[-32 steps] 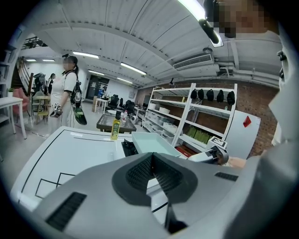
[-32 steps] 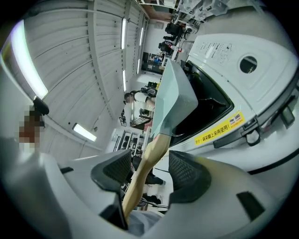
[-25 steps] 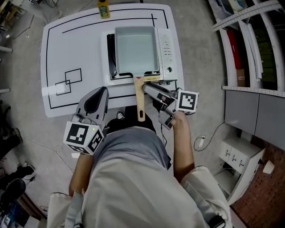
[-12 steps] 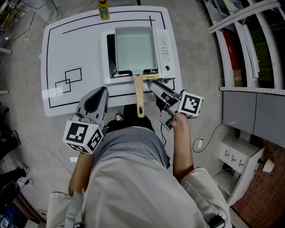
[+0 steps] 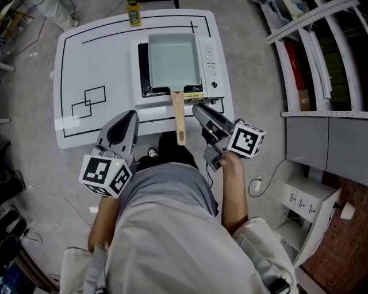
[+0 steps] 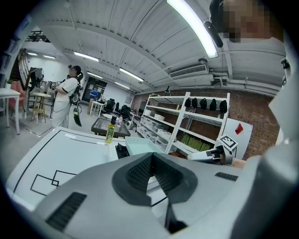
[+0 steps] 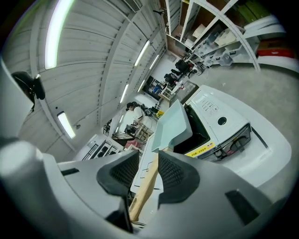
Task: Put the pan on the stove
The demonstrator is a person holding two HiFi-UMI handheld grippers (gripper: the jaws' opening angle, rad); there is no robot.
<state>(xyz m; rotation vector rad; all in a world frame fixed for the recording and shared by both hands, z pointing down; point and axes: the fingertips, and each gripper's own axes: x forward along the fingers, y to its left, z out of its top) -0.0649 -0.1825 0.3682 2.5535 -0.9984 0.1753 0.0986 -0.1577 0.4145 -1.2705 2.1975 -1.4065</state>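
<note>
On stove [image 5: 216, 62], pan [image 5: 174, 60]

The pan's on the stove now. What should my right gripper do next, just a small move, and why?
Probably just draw the right gripper back toward you. The pan already sits on the stove, its handle lies free beside the jaws, which have just been closing on nothing.

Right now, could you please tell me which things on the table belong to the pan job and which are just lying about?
Job: pale green square pan with wooden handle; white tabletop stove.
Lying about: yellow bottle.
</note>
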